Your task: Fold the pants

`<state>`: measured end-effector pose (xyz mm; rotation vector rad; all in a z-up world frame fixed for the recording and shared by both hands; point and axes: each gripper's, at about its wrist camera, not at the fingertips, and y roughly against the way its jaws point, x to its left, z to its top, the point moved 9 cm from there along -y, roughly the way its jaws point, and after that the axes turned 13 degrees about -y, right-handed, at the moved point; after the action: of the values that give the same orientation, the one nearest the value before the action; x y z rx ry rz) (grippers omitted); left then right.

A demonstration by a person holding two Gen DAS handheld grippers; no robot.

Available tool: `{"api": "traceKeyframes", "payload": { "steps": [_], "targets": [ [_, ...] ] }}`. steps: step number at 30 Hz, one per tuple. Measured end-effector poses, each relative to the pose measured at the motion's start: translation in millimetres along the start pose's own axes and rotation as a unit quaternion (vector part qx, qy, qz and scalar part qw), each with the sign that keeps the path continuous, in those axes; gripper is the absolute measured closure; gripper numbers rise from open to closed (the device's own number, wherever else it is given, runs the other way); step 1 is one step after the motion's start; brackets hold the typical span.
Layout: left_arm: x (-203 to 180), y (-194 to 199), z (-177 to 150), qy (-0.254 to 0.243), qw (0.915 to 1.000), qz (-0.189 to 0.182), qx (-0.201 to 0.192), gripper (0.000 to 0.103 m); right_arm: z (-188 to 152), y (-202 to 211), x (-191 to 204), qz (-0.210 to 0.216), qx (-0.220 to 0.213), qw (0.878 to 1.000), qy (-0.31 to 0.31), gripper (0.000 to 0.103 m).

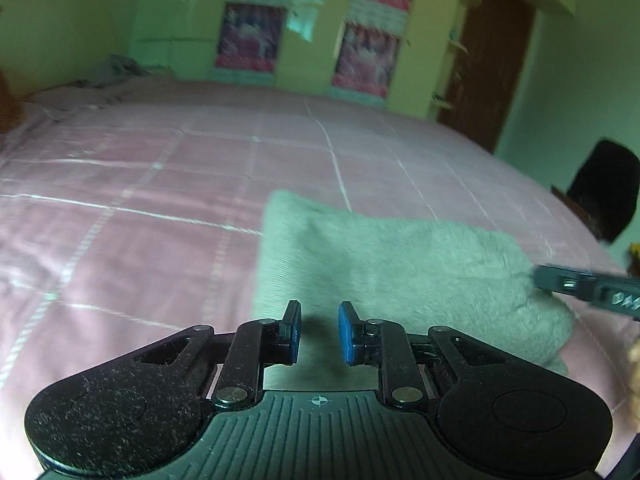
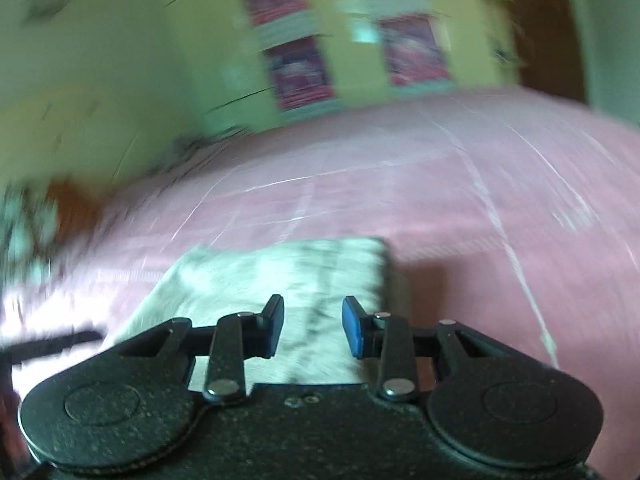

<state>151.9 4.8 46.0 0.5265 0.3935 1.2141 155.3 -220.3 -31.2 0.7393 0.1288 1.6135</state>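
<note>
On the near part of the bed, at about five o'clock in the left wrist view, lies the folded pale grey-green fleecy pants (image 1: 400, 276), a flat, roughly rectangular bundle with one corner pointing toward twelve o'clock. In the blurred right wrist view the same pants (image 2: 280, 276) sit at six o'clock, just ahead of the fingers. The left gripper (image 1: 319, 332) hangs above the bundle's near edge with its blue-padded fingers set a narrow gap apart, and nothing between them. The right gripper (image 2: 313, 326) likewise has its fingers slightly parted over the cloth, gripping nothing; its black tip (image 1: 580, 284) enters the left view at three o'clock, by the bundle's right corner. Beneath everything spreads a pink bedsheet with thin white check lines (image 1: 160, 184). Crumpled grey bedding (image 1: 116, 68) lies at ten o'clock. Beyond, at twelve o'clock, stand yellow-green cupboards with pink patterned panels (image 1: 248, 36), and a dark brown wooden door (image 1: 488, 64) at two o'clock.
</note>
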Motion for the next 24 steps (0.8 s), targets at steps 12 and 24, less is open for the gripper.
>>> {"api": "traceKeyframes", "payload": {
  "steps": [12,24],
  "targets": [
    [-22.1,-9.8,-18.5,-0.023,0.9993,-0.030,0.004,0.082,-31.6,-36.9,-13.1,-0.080,0.037,0.987,0.136,0.076],
    [41.4,68.0,-56.3,0.018,0.9978,0.031,-0.056,0.082,-48.2,32.3,-51.5,0.021,0.032,0.982,-0.183,0.033]
  ]
}}
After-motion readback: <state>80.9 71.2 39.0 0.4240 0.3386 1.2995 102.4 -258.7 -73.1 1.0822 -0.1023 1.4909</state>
